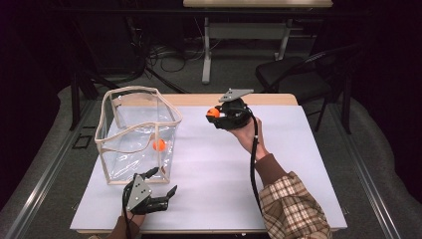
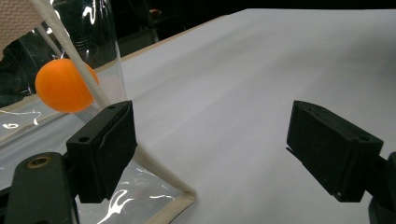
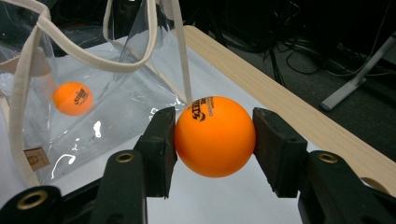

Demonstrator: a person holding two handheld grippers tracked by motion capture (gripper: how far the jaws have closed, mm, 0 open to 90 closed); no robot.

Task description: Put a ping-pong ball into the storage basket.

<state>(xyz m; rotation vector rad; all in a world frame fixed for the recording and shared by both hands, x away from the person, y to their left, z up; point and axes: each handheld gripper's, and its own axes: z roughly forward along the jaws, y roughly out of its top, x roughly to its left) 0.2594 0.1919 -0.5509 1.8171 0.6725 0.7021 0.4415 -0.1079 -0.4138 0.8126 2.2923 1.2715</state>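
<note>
- The right hand-held gripper (image 1: 215, 115) was clamped on an orange ball (image 3: 215, 136), one jaw pressed to each side, raised above the far middle of the bench (image 1: 214, 169).
- A clear bag (image 1: 134, 134) with cream trim stood on the left of the bench, a second orange ball (image 1: 159, 145) lying inside it.
- The left hand-held gripper (image 1: 163, 181) had its jaws wide apart and held nothing, at the bag's near right corner.

White table cover (image 1: 209, 164) bare between the left gripper (image 1: 164, 182) and the right gripper (image 1: 211, 117), clear bag (image 1: 134, 134) standing upright just beyond the left gripper's jaws, its open top unblocked, bag corner touching one left jaw.
</note>
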